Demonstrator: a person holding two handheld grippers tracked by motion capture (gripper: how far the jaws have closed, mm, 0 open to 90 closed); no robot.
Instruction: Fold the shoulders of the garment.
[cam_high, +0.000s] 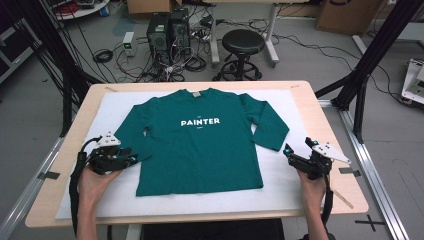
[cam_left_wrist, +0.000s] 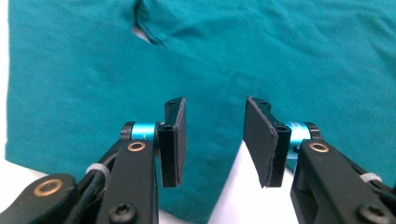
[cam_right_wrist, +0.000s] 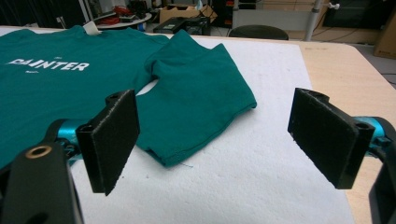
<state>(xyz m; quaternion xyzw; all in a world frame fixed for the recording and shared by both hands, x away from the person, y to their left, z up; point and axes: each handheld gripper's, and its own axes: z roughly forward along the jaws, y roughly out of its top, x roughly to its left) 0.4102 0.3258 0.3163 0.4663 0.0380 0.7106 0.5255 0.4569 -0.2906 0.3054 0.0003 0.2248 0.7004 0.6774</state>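
Workshop floor behind the bench: two black computer towers (cam_high: 168, 30), loose cables, a round black stool (cam_high: 243, 42). The pale wooden bench (cam_high: 327, 130) carries a white foam sheet (cam_high: 280, 192) over most of its top.

A teal long-sleeved cotton shirt (cam_high: 200, 150) lies flat and face up on the sheet, collar toward the far edge, white "PAINTER" lettering (cam_high: 200, 121) across the chest. Both sleeves are folded so that the cuffs lie near the sides of the body.

Left hand-held gripper (cam_high: 131, 160): held low at the shirt's left sleeve, jaws pointing toward the body of the shirt. The left gripper view shows the jaws moderately apart with teal fabric (cam_left_wrist: 93, 84) behind and between them and a wedge of white sheet under the gap; nothing is clamped. It also shows a small gap where sleeve meets body, too small to make out from above.

Right hand-held gripper (cam_high: 289, 151): on the sheet just beside the right sleeve cuff (cam_high: 272, 140), not touching it in the high view. The right gripper view shows the jaws spread wide and empty, the cuff (cam_right_wrist: 196, 126) lying ahead between them on the sheet, a loose thread at its hem, and the lettering seen obliquely.

The person's forearms enter from the near edge.
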